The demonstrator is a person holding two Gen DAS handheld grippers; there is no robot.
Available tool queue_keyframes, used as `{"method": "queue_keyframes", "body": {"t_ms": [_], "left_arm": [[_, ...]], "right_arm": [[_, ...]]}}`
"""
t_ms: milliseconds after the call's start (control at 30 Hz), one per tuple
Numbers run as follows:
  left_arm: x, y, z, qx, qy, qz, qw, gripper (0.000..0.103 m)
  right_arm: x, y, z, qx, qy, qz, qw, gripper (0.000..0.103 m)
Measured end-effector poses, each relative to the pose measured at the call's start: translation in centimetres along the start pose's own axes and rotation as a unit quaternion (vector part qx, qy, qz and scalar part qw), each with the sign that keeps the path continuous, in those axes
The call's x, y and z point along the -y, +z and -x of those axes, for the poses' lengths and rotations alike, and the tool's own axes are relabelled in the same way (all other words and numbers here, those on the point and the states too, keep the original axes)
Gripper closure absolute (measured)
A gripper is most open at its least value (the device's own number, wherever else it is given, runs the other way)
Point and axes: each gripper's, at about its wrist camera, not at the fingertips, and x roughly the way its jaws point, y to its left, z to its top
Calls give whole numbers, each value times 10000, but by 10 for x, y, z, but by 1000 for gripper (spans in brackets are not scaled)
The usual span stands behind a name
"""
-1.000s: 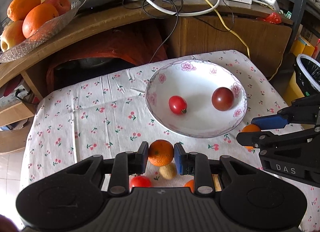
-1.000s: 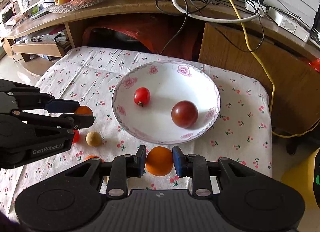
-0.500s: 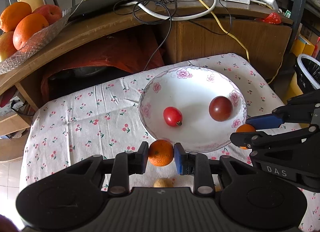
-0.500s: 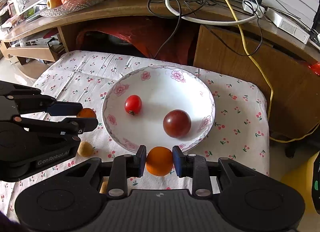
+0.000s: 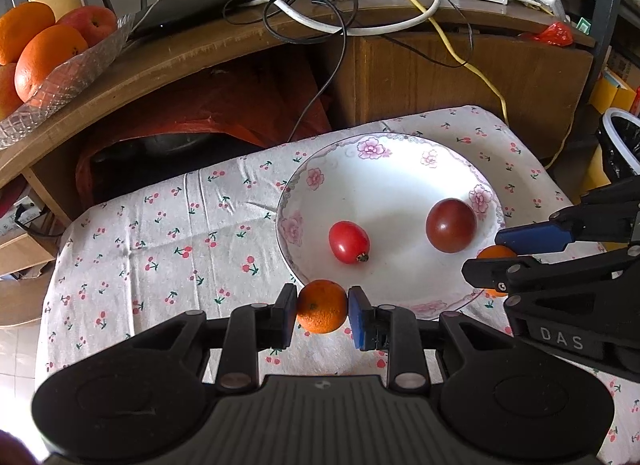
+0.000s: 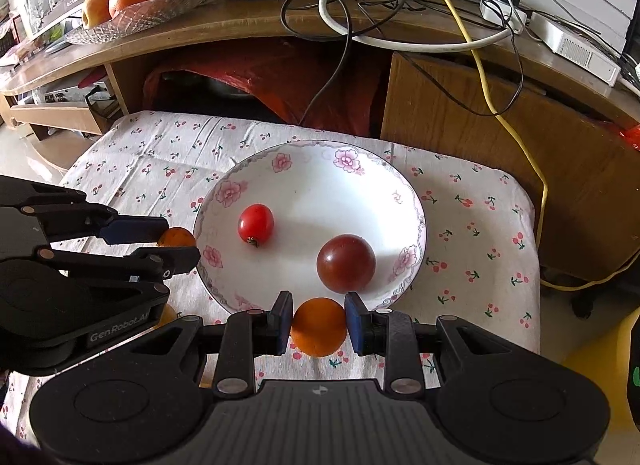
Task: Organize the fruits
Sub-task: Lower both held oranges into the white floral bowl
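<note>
The worktop [image 5: 168, 225], draped in a creased cherry-print cloth, carries a glossy white floral bowl [image 5: 430, 159], shallow and round. It lies straight ahead of both tools; neither seems clearly nearer. In it sit a smooth dark round tomato [image 5: 451, 225] and a red oval tomato [image 5: 349, 241]. The left hand-held gripper [image 5: 322, 307] is closed on a dimpled left orange [image 5: 322, 307] at the bowl's near-left rim. The right hand-held gripper [image 6: 318, 325] pinches a smoother right orange [image 6: 318, 327] at the near rim. Being round, neither orange has a long axis.
</note>
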Motion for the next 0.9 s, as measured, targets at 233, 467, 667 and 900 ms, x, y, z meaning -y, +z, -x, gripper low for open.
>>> {"method": "queue_keyframes", "body": {"t_ms": [233,467,667,900], "left_arm": [[-2,3,-6,-31,-58,68,10000,67],[-4,9,-9,13,-111,157,9998,67],[0,14,-16,14,-183,107,9998,67],[3,18,-25,-34,-207,84,9997,67]], "right_arm": [[1,4,-5,24,20,-32,10000,80],[2,6,-8,24,24,-48,10000,80],[6,12,-15,51,44,-121,9999,80],[9,19,-19,177,93,-213,9996,80]]}}
